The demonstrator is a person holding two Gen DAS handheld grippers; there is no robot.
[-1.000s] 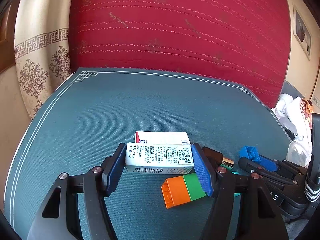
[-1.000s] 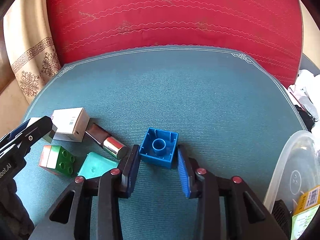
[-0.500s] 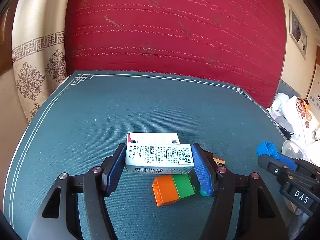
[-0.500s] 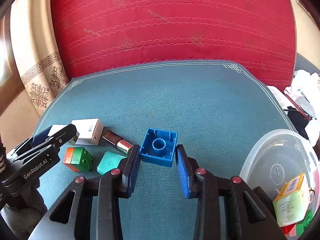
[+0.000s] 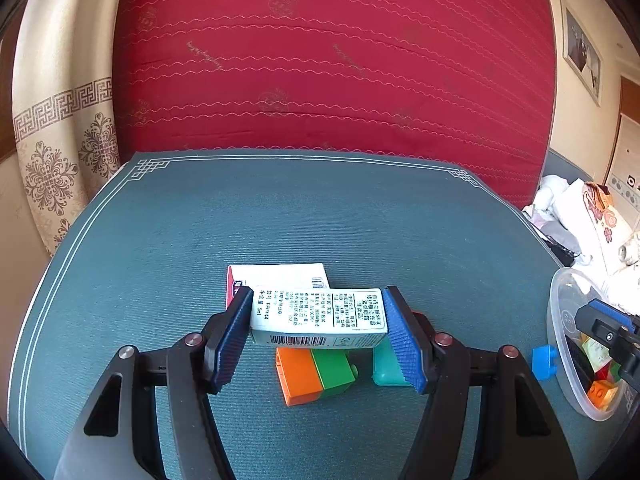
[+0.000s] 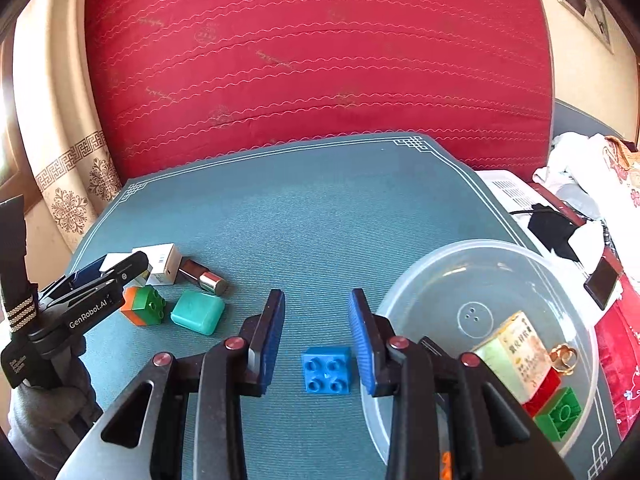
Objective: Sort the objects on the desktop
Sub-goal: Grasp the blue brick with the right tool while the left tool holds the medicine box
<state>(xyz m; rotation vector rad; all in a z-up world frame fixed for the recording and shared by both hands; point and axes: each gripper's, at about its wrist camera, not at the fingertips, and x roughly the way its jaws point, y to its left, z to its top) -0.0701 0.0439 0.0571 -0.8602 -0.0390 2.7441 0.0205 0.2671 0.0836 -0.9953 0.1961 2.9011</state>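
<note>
The blue brick (image 6: 327, 369) lies studs-up on the teal mat (image 6: 312, 216) below your right gripper (image 6: 316, 334), loose and touched by neither pad, just left of the clear plastic bowl (image 6: 472, 264). In that right-wrist view the jaws have just been closing a little, yet they stand apart and hold nothing. The bowl already holds a yellow-green carton (image 6: 516, 350), a red brick (image 6: 544, 390) and a green brick (image 6: 560, 414). To the left lie a teal case (image 6: 198, 312), an orange-and-green block (image 6: 144, 306) and a metal-capped tube (image 6: 204, 278). From your left wrist, your left gripper (image 5: 316, 336) is clamped on a white printed box (image 5: 318, 318), one pad on each end, held clear above the orange-and-green block (image 5: 314, 374). A second white box (image 5: 276, 276) lies flat on the mat just behind it. The blue brick (image 5: 544, 362) shows small at the right, beside the bowl (image 5: 560, 320).
</note>
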